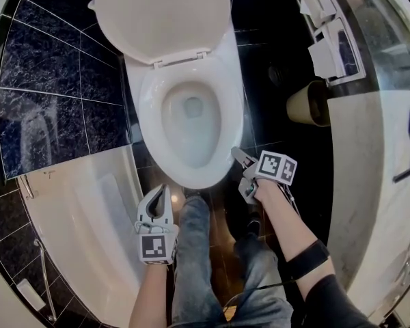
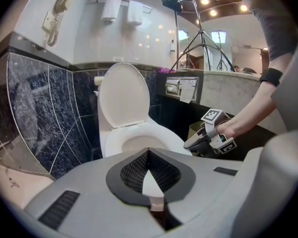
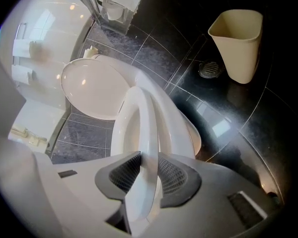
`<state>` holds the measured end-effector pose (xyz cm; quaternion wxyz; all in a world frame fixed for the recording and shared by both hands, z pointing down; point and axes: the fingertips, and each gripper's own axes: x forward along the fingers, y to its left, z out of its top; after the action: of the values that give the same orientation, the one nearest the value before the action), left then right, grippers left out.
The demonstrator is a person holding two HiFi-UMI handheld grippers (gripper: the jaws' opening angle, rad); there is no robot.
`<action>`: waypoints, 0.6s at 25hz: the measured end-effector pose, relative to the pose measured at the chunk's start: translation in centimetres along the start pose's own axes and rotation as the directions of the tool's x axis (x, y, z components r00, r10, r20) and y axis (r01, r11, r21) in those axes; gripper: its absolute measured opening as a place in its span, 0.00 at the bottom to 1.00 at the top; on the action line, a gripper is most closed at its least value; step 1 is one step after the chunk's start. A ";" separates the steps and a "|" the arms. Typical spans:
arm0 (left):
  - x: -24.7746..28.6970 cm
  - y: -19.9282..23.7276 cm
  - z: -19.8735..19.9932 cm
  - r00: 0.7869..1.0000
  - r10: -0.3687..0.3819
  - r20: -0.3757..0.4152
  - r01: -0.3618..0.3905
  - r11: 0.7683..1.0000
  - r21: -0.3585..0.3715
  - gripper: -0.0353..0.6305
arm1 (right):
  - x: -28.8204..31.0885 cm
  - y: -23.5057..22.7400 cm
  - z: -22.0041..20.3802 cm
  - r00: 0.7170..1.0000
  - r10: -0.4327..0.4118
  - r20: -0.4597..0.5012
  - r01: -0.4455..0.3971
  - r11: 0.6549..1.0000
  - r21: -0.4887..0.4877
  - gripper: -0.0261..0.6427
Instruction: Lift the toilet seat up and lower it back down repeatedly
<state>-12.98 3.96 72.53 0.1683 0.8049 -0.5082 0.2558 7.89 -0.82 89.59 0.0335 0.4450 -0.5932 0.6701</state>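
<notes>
A white toilet stands against dark marble tiles with its lid (image 1: 160, 12) raised. My right gripper (image 1: 240, 162) is shut on the front right edge of the toilet seat (image 1: 149, 104). In the right gripper view the seat's rim (image 3: 144, 128) runs between the pads of that gripper (image 3: 149, 175) and sits a little above the bowl's rim (image 3: 181, 128); the lid (image 3: 92, 88) stands behind. My left gripper (image 1: 160, 193) hangs shut and empty just before the bowl's front left. Its own view has its tips (image 2: 149, 152) touching, with the seat (image 2: 139, 133), the lid (image 2: 123, 95) and the right gripper (image 2: 188, 144) beyond.
A beige waste bin (image 1: 307, 103) stands on the dark floor right of the toilet, near a floor drain (image 3: 208, 69). A white bathtub (image 1: 75, 217) lies to the left. Paper holders (image 1: 331, 39) hang on the right counter. The person's jeans-clad legs (image 1: 191, 251) are between the grippers.
</notes>
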 end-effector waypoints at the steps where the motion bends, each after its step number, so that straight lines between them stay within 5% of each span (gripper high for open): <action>1: -0.1 -0.2 0.0 1.000 0.000 -0.004 0.000 1.000 -0.007 0.05 | -0.3 0.5 0.1 1.000 0.005 0.001 -0.005 1.000 0.002 0.22; 9: -2.0 -1.8 -1.5 0.996 -0.036 -0.080 0.037 0.999 0.008 0.05 | -4.1 6.8 2.4 0.998 0.064 0.008 -0.064 0.997 0.032 0.23; 15: -1.3 -2.4 -2.9 0.987 -0.054 -0.152 0.037 0.993 -0.113 0.05 | -6.2 11.5 4.8 0.996 0.088 0.016 -0.089 0.996 0.024 0.25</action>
<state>-11.96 7.50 74.12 0.2571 0.7837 -0.4882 0.2854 7.67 -5.19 76.36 -0.0061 0.4236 -0.6041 0.6750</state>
